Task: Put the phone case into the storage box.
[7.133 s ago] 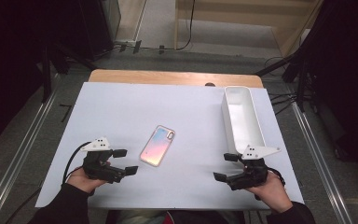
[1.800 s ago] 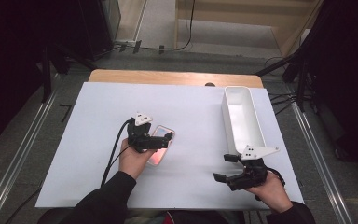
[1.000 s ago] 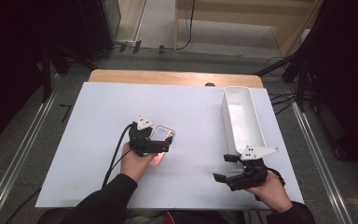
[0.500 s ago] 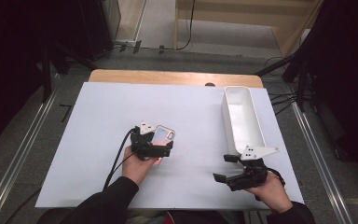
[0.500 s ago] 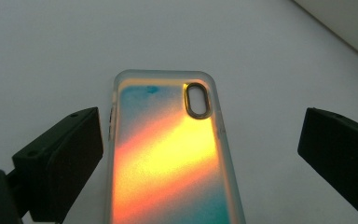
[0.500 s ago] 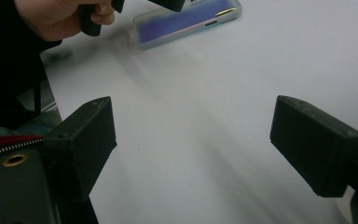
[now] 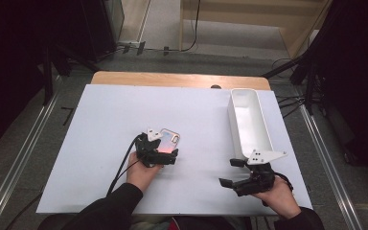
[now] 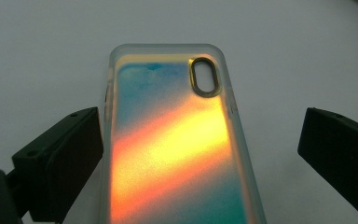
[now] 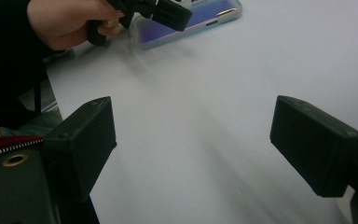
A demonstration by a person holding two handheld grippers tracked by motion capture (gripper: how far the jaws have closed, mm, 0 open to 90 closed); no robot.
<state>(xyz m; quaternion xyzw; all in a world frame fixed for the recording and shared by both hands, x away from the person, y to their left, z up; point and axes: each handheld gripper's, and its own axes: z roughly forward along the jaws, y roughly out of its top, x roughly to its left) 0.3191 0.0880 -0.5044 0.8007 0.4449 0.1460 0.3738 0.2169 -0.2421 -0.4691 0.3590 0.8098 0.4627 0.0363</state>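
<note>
There, on the white table (image 7: 100, 124), a long white bin (image 7: 249, 120) stands at the right, its near end just beyond the right gripper (image 7: 234, 171), whose jaws stand wide apart over bare tabletop. Mid-table lies the iridescent phone case (image 8: 168, 140), flat, between the left gripper's (image 7: 165, 155) spread jaws; one pad seems just beside its edge, hardly pressing.

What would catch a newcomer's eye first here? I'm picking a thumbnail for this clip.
The iridescent phone case, glowing orange, yellow and teal, lies flat on the white table near its middle. The left gripper straddles it, jaws open, with a gap on at least one side. To the right stands a long white bin, and the right gripper waits open near the table's front edge.
</note>
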